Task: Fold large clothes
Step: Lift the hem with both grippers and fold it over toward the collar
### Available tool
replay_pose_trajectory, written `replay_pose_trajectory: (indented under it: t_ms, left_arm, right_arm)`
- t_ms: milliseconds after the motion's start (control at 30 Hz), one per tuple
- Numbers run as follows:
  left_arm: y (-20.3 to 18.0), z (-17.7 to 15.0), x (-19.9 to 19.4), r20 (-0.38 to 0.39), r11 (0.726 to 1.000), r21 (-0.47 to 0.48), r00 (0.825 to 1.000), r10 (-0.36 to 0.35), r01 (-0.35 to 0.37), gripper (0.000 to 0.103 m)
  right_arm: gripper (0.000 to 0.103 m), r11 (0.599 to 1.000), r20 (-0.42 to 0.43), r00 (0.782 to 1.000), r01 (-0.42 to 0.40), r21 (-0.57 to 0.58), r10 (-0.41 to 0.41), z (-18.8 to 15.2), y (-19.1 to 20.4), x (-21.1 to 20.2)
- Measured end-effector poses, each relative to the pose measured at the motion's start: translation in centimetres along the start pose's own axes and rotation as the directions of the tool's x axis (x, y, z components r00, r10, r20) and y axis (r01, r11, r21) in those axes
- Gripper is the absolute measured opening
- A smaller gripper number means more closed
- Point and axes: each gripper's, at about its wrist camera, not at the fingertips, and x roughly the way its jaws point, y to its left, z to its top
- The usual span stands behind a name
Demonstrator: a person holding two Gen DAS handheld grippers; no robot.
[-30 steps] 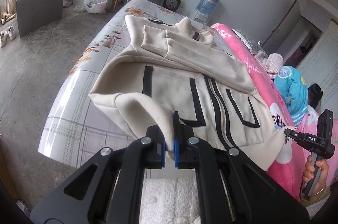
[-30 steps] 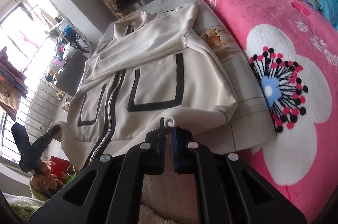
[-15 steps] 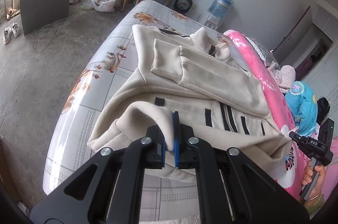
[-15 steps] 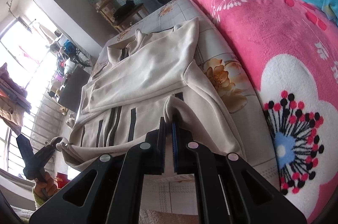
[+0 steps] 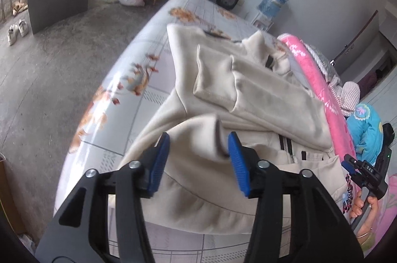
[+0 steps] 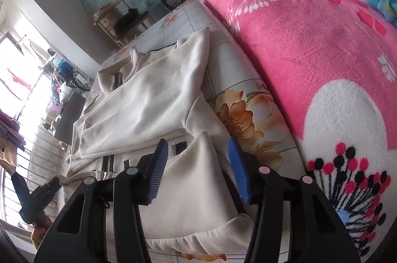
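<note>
With both sets of jaws just opened about halfway, the left gripper (image 5: 198, 156) and right gripper (image 6: 197, 161) grip nothing; the cream jacket (image 5: 260, 99), hem folded up, lies mid-frame on the flowered bed sheet (image 5: 129, 79), its fabric loose between the pads.

Hidden and blurred parts

Blurred along the folded-over corner of the cream jacket (image 5: 248, 99) between the left gripper (image 5: 198, 163) jaws; zipper mostly covered by the fold. Cut off at the frame edge: the hand (image 5: 364, 208) gripping the right gripper (image 6: 198, 168).
</note>
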Motion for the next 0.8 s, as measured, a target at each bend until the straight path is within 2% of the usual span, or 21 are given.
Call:
replay_pose_trajectory:
  t_ms: [67,200,300,533,600,700,800]
  left_arm:
    - [0.4,-0.1,-0.6,0.004,1.0,0.004,1.0,0.024,-0.024,0.049]
    - [2.0,-1.3,-0.9,-0.049,0.995,-0.007,0.994,0.097,-0.097,0.049]
    - [2.9,-2.6,-0.8,-0.076,0.988,-0.003,0.985,0.154,-0.154,0.049]
    - [2.9,-4.0,0.0,-0.066,0.978,0.028,0.975,0.21,-0.209,0.048]
    - [2.9,-4.2,0.0,-0.058,0.977,0.026,0.975,0.214,-0.213,0.048]
    - [2.7,-4.5,0.1,-0.037,0.973,0.034,0.973,0.23,-0.229,0.048]
    - [1.9,-4.9,0.4,-0.002,0.958,0.071,0.96,0.279,-0.279,0.044]
  right_arm:
    - [0.056,1.0,-0.004,1.0,0.029,-0.012,-0.029,-0.4,-0.3,-0.6]
    - [0.057,0.995,-0.023,0.995,0.096,-0.032,-0.097,-2.0,-1.4,-1.8]
    - [0.057,0.992,-0.052,0.991,0.118,-0.038,-0.12,-3.3,-2.3,-2.0]
    - [0.057,0.986,-0.054,0.991,0.113,-0.123,-0.121,-4.7,-1.6,-1.8]
    - [0.056,0.975,-0.044,0.987,0.145,-0.168,-0.155,-5.0,-1.0,-1.4]
    - [0.046,0.963,-0.029,0.983,0.17,-0.207,-0.18,-5.2,-0.7,-0.7]
    - [0.03,0.962,-0.029,0.985,0.157,-0.224,-0.167,-5.3,-0.5,-0.1]
